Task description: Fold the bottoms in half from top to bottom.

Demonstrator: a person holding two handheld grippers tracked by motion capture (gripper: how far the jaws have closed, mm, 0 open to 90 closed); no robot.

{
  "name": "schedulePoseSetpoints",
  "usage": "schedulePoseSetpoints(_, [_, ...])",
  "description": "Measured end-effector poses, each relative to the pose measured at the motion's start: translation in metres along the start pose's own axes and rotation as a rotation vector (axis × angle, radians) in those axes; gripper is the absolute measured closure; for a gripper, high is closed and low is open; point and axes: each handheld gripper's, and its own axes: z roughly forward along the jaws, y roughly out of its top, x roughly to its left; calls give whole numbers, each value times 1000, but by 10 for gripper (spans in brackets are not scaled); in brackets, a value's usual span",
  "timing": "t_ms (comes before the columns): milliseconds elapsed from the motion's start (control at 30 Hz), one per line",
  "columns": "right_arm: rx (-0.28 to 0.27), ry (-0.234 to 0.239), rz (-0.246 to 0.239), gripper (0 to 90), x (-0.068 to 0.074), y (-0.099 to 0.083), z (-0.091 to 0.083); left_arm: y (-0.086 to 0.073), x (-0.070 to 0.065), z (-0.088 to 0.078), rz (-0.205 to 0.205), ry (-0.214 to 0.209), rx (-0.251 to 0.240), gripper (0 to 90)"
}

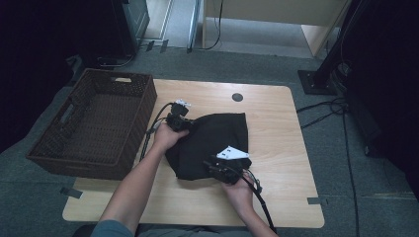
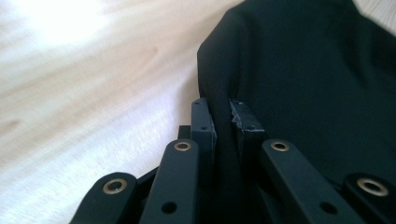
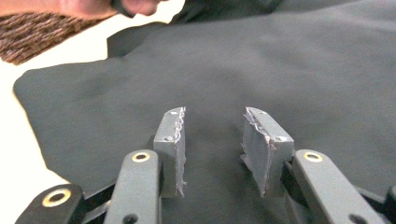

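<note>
Pale wood of the table [image 1: 276,118] is catching the light, with a dark woven basket [image 1: 94,123] sitting at its left edge. Black cloth [image 1: 212,143] is lying crumpled in the middle of the tabletop. At the cloth's far left corner, the left gripper [image 2: 223,119] is pinching a fold of the fabric between its jaws. At the near edge, the right gripper [image 3: 212,135] is resting over the cloth with its jaws spread apart, fabric lying between the pads but not being squeezed.
</note>
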Motion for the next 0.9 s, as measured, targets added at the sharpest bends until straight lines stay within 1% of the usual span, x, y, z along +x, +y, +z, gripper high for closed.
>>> schedulePoseSetpoints(67, [14,-12,-17,602,0,-1,6,1,0,-4,5,-1,-10,819])
schedulePoseSetpoints(100, [17,-20,-14,604,-1,-2,9,2,0,-6,8,-1,-15,819])
schedulePoseSetpoints(167, [10,-24,-6,612,-3,-2,12,3,-1,-10,15,-3,-33,819])
schedulePoseSetpoints(233, [4,-45,-20,613,-3,-2,18,6,-1,-17,16,-9,-57,820])
schedulePoseSetpoints(333, [-6,-59,-33,615,-4,-1,22,11,-3,-22,23,-13,-62,820])
schedulePoseSetpoints(433, [-9,-70,-32,616,-6,2,28,18,-9,-31,43,-24,-90,821])
schedulePoseSetpoints(467, [-10,-73,-24,617,-7,5,32,20,-12,-34,51,-29,-96,820])
schedulePoseSetpoints(533, [-15,-76,-22,617,-8,7,35,22,-17,-39,64,-41,-113,820])
schedulePoseSetpoints(567, [-18,-78,-14,617,-9,8,37,22,-20,-41,67,-51,-121,821])
schedulePoseSetpoints(600, [-24,-79,7,619,-11,11,41,22,-22,-43,74,-62,-121,821])
schedulePoseSetpoints(667, [-30,-81,9,621,-12,12,44,21,-28,-47,87,-79,-137,821])
schedulePoseSetpoints(733, [-46,-85,33,627,-14,15,49,18,-35,-50,94,-101,-148,823])
schedulePoseSetpoints(767, [-51,-91,31,630,-15,15,50,16,-39,-52,106,-111,-149,824])
schedulePoseSetpoints(800, [-53,-92,36,633,-16,16,52,11,-47,-55,131,-124,-146,824])
schedulePoseSetpoints(833, [-61,-95,36,636,-17,17,54,8,-50,-56,138,-129,-146,824])
schedulePoseSetpoints(867, [-61,-95,36,636,-17,17,54,8,-50,-56,138,-129,-146,825])
schedulePoseSetpoints(900, [-64,-95,45,644,-18,17,55,4,-53,-57,142,-140,-147,825])
